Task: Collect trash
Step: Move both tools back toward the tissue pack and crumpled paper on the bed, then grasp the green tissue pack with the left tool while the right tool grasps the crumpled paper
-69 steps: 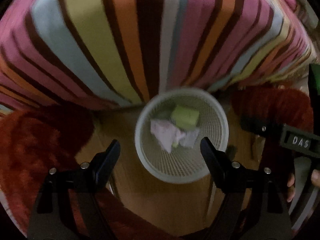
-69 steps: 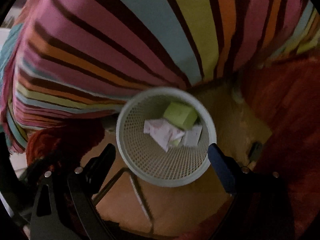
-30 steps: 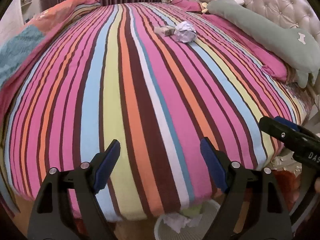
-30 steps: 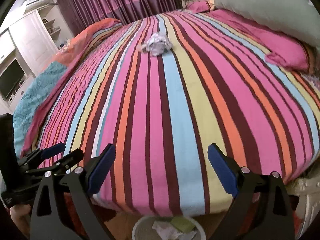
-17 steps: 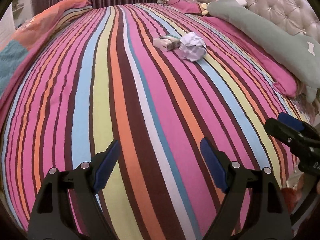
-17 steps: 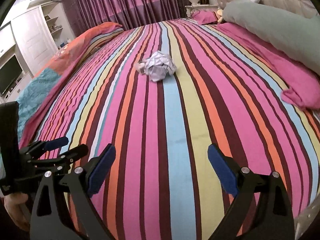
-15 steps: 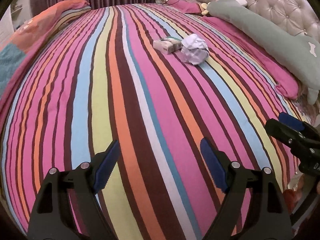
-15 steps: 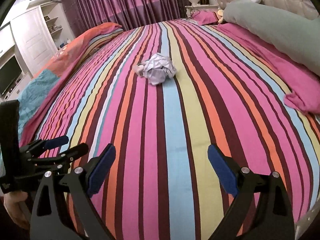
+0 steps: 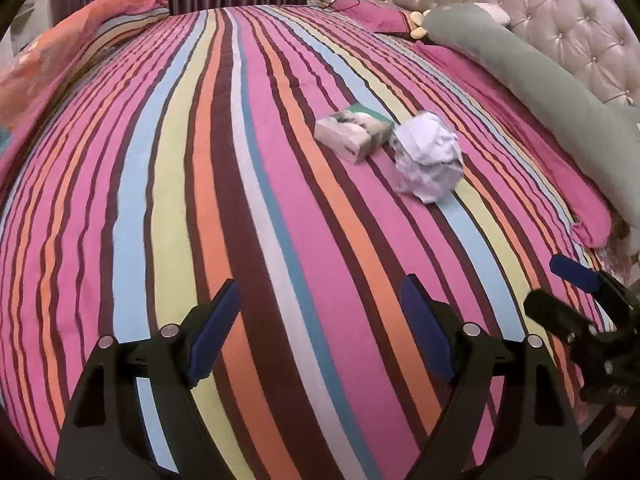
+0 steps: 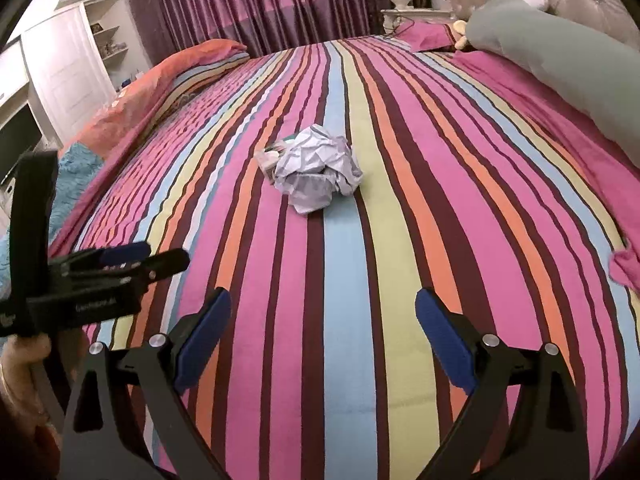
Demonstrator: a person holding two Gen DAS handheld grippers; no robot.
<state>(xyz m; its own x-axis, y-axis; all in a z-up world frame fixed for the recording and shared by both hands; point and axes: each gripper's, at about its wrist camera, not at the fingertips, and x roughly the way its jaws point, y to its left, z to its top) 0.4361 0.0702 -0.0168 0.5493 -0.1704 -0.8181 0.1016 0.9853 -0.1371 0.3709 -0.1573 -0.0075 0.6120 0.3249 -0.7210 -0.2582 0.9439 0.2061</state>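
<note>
A crumpled white paper ball (image 9: 428,158) lies on the striped bedspread (image 9: 200,160), touching a small white-and-green box (image 9: 354,131) on its left. In the right wrist view the paper ball (image 10: 318,168) sits straight ahead and mostly hides the small box (image 10: 270,158) behind it. My left gripper (image 9: 320,320) stands open over the bed, empty, well short of both items. My right gripper (image 10: 322,322) is open and empty too, the ball ahead of it. Each gripper shows at the edge of the other's view, the right gripper (image 9: 576,292) and the left gripper (image 10: 128,260).
A long grey-green pillow (image 9: 540,80) and pink pillows (image 9: 520,128) lie along the tufted headboard (image 9: 540,12) on the right. An orange quilt (image 10: 160,80) is bunched on the bed's left side. Purple curtains (image 10: 260,0) and white cabinets (image 10: 60,60) stand beyond. A hand (image 10: 20,380) holds the left gripper.
Both grippers have come up from the basket on the floor and moved forward over the bed. The paper ball and box are now nearer and larger; the basket has dropped out of view.
</note>
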